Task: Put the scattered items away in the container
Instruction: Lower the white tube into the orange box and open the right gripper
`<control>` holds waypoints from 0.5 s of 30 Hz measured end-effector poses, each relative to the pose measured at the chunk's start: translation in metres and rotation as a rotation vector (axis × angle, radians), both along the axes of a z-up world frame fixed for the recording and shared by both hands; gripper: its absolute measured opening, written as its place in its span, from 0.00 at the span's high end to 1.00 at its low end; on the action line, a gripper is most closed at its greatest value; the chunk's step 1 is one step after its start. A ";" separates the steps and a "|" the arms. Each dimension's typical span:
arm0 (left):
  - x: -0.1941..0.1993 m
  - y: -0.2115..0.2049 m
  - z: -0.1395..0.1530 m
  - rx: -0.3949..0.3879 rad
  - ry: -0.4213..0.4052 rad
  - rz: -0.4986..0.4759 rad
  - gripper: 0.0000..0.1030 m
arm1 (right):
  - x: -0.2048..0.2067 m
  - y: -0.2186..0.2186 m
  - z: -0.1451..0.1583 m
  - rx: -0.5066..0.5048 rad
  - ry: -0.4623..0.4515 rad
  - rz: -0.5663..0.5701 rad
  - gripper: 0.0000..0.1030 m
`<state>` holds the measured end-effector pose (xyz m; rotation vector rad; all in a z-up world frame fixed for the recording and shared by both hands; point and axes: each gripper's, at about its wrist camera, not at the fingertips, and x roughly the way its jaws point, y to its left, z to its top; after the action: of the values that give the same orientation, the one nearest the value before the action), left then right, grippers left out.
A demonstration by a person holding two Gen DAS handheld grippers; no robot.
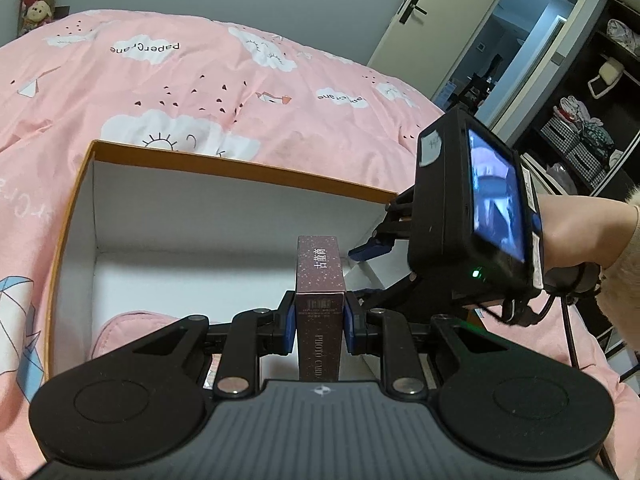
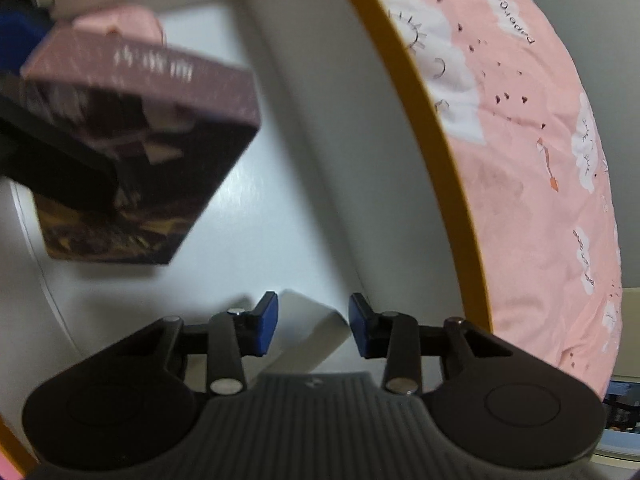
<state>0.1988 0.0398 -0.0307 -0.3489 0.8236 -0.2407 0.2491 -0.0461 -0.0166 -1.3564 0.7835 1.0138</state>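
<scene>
Left wrist view is taken from behind the left gripper (image 1: 320, 320), angled down across the orange-rimmed box (image 1: 240, 168) toward the pink quilt (image 1: 200, 80) and far doorway. Right wrist view is taken steeply downward, close inside the same box (image 2: 420, 140). Shared by both: box interior, maroon card box (image 1: 320, 280) (image 2: 140, 140), quilt (image 2: 540, 120).

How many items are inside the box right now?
2 visible: a maroon card box, held over the box interior by the left hand-held gripper, and a white item on the floor. More may be hidden.
</scene>
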 end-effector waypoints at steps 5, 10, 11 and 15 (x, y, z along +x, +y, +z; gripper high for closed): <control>0.003 -0.002 -0.004 -0.017 0.007 -0.003 0.75 | 0.006 -0.006 -0.005 -0.058 -0.022 -0.025 0.59; 0.004 -0.011 -0.009 -0.009 0.006 -0.012 0.75 | 0.008 -0.009 -0.003 -0.042 -0.021 -0.030 0.59; 0.004 -0.013 -0.010 -0.002 0.007 -0.016 0.75 | 0.008 -0.009 -0.001 -0.034 -0.028 -0.031 0.61; 0.009 -0.016 -0.015 -0.007 0.056 -0.033 0.75 | 0.004 -0.017 0.018 0.043 -0.030 -0.046 0.61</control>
<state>0.2079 0.0233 -0.0461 -0.3503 0.8848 -0.2654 0.2528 -0.0632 0.0009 -1.3082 0.7634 0.9674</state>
